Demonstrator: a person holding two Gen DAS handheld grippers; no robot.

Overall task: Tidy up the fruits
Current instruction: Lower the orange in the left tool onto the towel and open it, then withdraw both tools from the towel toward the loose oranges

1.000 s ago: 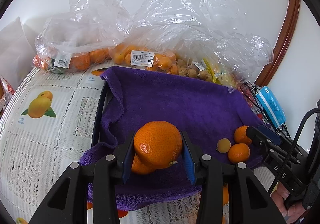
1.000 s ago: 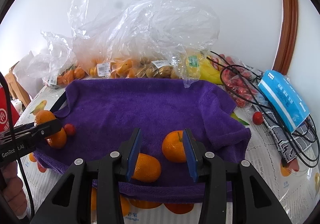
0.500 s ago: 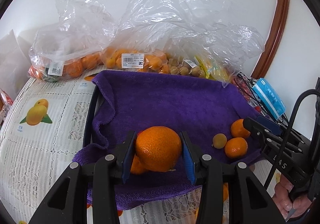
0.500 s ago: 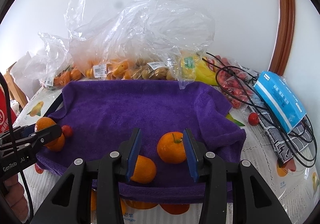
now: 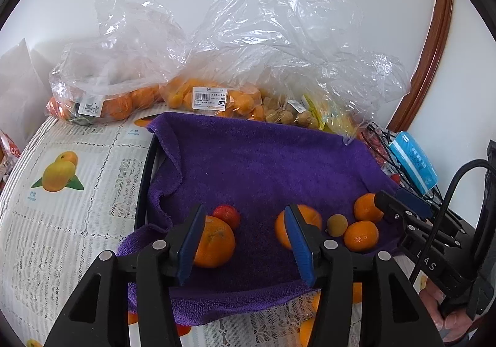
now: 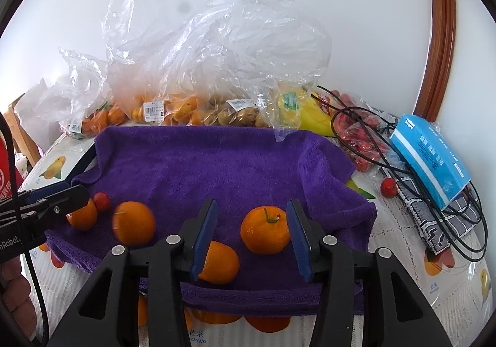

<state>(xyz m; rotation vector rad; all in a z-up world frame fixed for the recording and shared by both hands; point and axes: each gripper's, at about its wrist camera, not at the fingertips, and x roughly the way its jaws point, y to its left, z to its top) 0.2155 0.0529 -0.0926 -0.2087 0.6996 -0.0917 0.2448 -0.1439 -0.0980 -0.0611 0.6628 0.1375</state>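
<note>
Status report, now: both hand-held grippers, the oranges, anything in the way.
Left hand-held gripper opening, nothing between pads. Right hand-held gripper opening, orange between them, unpinched. Four oranges on purple towel. Small red fruit nearby; path clear.

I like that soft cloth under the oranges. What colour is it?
Purple. The towel shows best in the right wrist view.

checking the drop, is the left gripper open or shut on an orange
Open, jaws opening: the left gripper pads stand apart with bare purple towel between them.

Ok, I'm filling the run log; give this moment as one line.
left claw: opening, empty | right claw: opening, empty | oranges: on purple towel
</note>
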